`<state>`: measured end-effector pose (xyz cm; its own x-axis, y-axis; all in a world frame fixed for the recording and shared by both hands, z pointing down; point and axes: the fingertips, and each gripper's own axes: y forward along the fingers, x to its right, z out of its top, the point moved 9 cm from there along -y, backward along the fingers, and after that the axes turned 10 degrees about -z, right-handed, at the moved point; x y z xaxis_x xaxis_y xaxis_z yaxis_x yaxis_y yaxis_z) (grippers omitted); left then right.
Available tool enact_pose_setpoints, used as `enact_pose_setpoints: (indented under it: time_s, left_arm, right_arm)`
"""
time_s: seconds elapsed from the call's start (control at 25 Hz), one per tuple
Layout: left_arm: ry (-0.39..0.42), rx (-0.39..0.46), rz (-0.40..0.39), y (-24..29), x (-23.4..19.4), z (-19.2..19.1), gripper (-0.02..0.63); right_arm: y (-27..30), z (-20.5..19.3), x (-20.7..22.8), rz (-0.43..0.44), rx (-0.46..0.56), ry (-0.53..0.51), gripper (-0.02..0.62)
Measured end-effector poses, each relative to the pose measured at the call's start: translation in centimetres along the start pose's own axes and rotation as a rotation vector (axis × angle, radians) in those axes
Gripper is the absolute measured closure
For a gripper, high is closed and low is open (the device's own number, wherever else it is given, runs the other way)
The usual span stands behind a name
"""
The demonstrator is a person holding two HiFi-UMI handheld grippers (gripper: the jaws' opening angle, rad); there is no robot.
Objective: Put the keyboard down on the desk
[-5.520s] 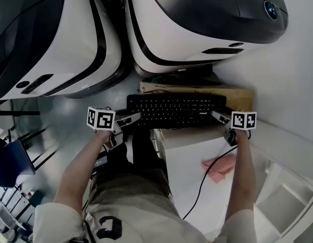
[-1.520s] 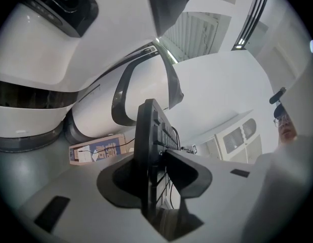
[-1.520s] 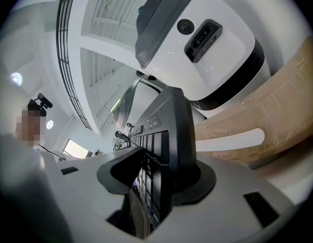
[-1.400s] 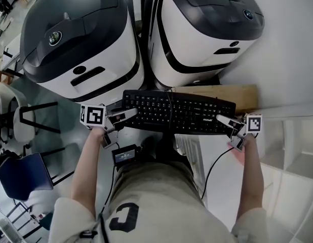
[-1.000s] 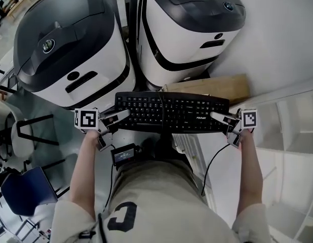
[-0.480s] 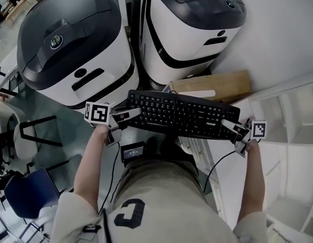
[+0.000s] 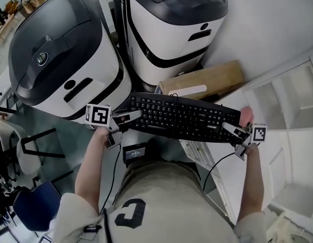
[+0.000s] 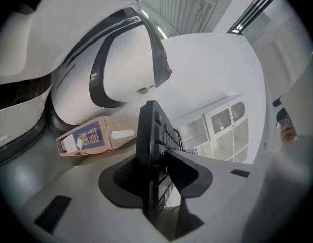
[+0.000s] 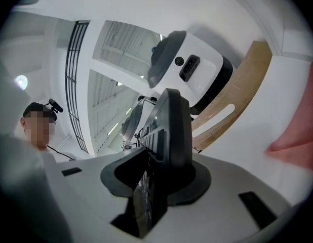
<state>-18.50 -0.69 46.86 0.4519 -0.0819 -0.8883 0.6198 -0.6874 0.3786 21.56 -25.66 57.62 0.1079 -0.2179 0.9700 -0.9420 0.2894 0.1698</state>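
Head view: we hold the black keyboard (image 7: pixel 179 118) in the air in front of our torso. Our left gripper (image 7: pixel 127 117) is clamped on its 9 o'clock end and our right gripper (image 7: pixel 231 130) on its 3 o'clock end. A cardboard box (image 7: pixel 202 81) lies at its 12 o'clock.

Left gripper view: both jaws press on the keyboard's edge.

Right gripper view: our jaws have just been closing, and they grip the keyboard's end between them.

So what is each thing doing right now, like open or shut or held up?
keyboard: held in the air by both ends, keys up, not set down.
left gripper: shut on the keyboard's left end.
right gripper: jaws just been closing, shut on the keyboard's right end.
cardboard box: closed, lying flat.
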Motion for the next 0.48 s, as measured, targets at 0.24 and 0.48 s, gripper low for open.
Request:
enact_pose_setpoints:
  time_s: [0.24,0.48]
  left_arm:
    - [0.031,-0.068,0.003,2.5,0.8,0.0,0.459]
    - [0.060,-0.144,-0.008,6.2,2.6,-1.0,0.457]
  right_arm:
    - [-3.1,-1.9,0.9,-0.026,0.072,0.024,0.462]
    - [-7.1,-5.0,2.3,-0.027,0.135,0.064,0.457]
